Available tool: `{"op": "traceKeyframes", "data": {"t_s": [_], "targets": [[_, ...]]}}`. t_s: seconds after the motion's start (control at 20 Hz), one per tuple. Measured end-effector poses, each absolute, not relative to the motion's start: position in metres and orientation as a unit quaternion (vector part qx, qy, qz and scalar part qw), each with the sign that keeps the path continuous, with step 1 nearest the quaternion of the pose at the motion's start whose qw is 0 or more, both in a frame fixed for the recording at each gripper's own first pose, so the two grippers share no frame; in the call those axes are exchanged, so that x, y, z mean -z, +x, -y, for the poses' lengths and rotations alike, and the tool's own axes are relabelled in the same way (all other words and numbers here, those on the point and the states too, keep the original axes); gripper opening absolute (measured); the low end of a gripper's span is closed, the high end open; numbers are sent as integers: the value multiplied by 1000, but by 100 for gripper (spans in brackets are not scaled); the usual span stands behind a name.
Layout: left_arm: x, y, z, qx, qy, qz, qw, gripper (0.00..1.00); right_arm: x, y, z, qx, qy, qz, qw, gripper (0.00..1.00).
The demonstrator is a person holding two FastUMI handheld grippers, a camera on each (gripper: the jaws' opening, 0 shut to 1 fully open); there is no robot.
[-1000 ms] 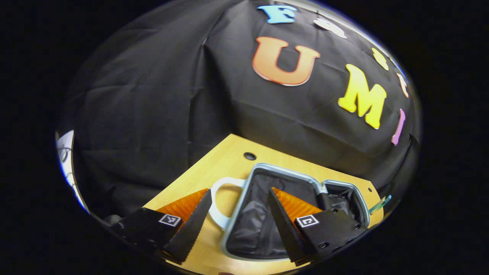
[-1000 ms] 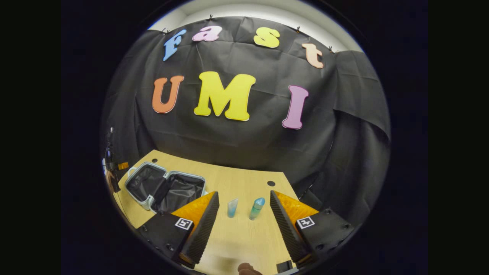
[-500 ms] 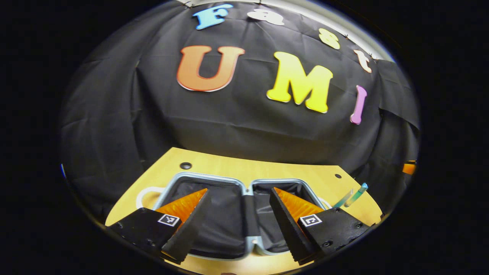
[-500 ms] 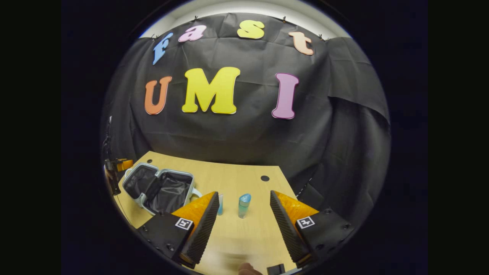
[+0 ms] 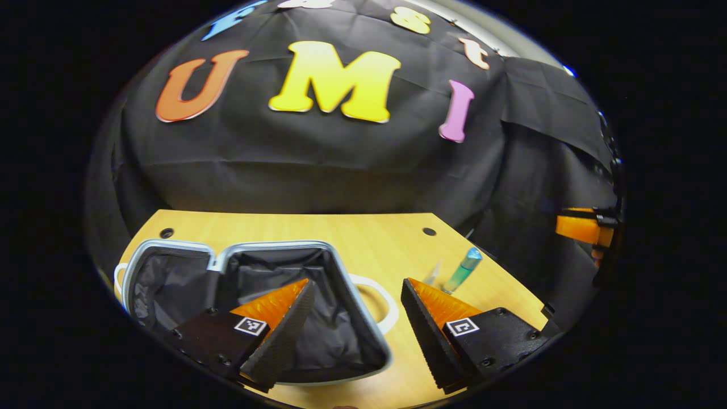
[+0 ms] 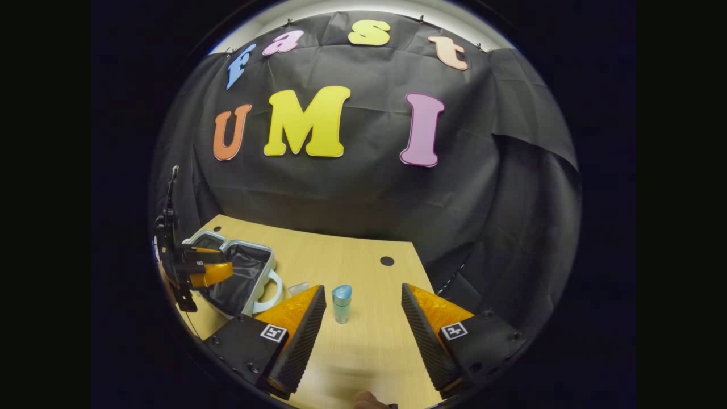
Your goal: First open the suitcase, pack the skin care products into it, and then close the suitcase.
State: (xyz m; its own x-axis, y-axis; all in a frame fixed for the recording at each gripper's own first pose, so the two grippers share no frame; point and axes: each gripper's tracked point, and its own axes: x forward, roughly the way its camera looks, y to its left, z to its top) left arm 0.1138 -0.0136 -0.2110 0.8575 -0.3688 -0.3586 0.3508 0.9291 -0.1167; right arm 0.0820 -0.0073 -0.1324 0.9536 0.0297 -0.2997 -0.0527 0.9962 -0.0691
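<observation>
Both grippers have their fingers wide apart and hold nothing. In the left gripper view, the left gripper (image 5: 355, 292) hangs over the near edge of one suitcase (image 5: 341, 267), which lies open and flat on the wooden table (image 5: 295, 227). The suitcase has two halves side by side, both lined in dark cloth, and both halves look empty. It has two white handles, one (image 5: 377, 298) on the right side, between the fingers, and one (image 5: 117, 275) peeking out on the far left. One finger (image 5: 278, 335) sits over the right half of the case.

Two skin care things stand on the table to the right of the suitcase, apart from it. One is a green bottle (image 5: 461, 271) with a blue cap. The other is a small clear tube (image 5: 433, 274) just beside it.

In the right gripper view, the right gripper (image 6: 363, 301) points at the table. The green bottle (image 6: 341, 304) stands upright between its fingers but farther off, not touched. The clear tube (image 6: 298, 288) is partly hidden behind one finger (image 6: 298, 335). The suitcase (image 6: 250, 267) lies to the left, with the left gripper (image 6: 199, 267) over it.

Two small dark holes (image 5: 429, 231) (image 5: 166, 233) show in the table top.
</observation>
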Motion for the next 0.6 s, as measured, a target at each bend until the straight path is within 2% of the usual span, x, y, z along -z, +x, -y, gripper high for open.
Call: {"op": "traceKeyframes", "data": {"t_s": [0.3,0.6], "targets": [[255,130,104,252,20,-228,940,99,157,100,35,-24,-38,-177,983,79],[316,164,139,238,40,-274,931,96,189,108,64,-20,-50,-209,976,79]]}}
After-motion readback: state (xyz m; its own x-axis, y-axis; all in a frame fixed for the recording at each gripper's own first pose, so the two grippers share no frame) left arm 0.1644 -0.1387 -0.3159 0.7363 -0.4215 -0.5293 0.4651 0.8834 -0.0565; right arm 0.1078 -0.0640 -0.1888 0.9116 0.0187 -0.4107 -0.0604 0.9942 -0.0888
